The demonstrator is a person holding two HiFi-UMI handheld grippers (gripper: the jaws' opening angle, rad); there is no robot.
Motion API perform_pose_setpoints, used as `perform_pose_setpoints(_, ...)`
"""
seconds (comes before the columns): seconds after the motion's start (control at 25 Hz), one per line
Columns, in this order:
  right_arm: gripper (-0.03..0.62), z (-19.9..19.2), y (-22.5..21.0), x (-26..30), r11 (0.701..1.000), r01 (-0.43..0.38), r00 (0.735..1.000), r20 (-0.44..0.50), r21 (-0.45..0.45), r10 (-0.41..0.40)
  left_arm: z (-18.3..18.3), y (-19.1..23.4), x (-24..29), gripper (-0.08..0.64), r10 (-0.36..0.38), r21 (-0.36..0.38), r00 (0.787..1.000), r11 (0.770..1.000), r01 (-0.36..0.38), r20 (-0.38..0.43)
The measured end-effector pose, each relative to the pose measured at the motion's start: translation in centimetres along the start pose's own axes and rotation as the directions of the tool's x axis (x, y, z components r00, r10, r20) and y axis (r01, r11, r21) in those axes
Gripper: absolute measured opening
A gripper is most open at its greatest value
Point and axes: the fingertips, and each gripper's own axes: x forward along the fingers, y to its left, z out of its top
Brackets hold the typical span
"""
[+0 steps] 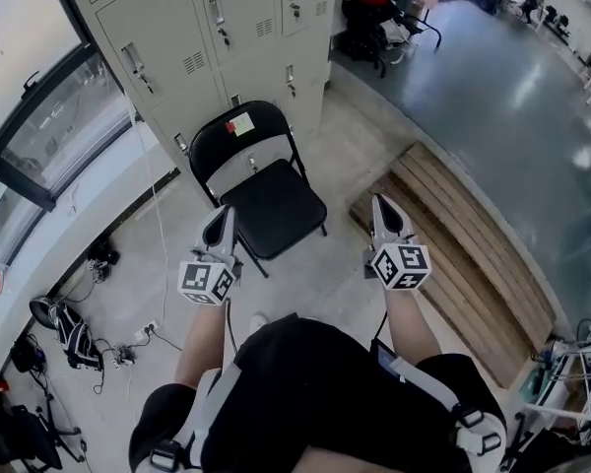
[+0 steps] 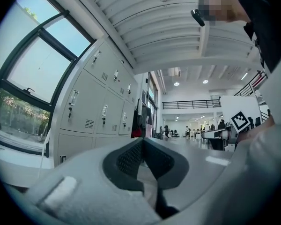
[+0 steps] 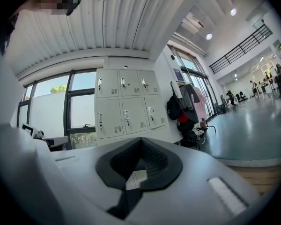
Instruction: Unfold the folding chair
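Note:
A black folding chair (image 1: 261, 180) stands unfolded on the floor in front of the grey lockers, its seat flat and its back bearing a small label. In the head view my left gripper (image 1: 220, 221) hovers at the seat's near left corner and my right gripper (image 1: 384, 208) hangs to the right of the seat, apart from it. Both point level and away from me. The jaws of the left gripper (image 2: 141, 142) are shut with nothing between them. The right gripper (image 3: 140, 142) is shut and empty too. Neither gripper view shows the chair.
Grey lockers (image 1: 212, 37) stand right behind the chair. A wooden slatted platform (image 1: 463, 249) lies to the right. Windows (image 1: 30, 97) line the left wall, with cables and a power strip (image 1: 138, 338) on the floor below. A rack of clothes and bags (image 3: 185, 107) stands beyond the lockers.

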Motion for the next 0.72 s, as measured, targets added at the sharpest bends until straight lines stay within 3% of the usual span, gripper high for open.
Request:
perform_pose_setpoints(0.24, 0.005, 0.1, 3.0, 0.5, 0.999, -0.031, 1.000, -0.004, -0.042, 0.031, 0.9, 1.6, -1.8, 0.000, 0.051, -0.028, 0.998, 0.998, -0.050, 0.042)
perform_pose_setpoints(0.72, 0.005, -2.2, 8.4, 1.9, 0.999, -0.036, 0.999, -0.037, -0.038, 0.035, 0.9, 5.0, -3.9, 0.000, 0.025, -0.044, 0.999, 0.999, -0.023, 0.024)
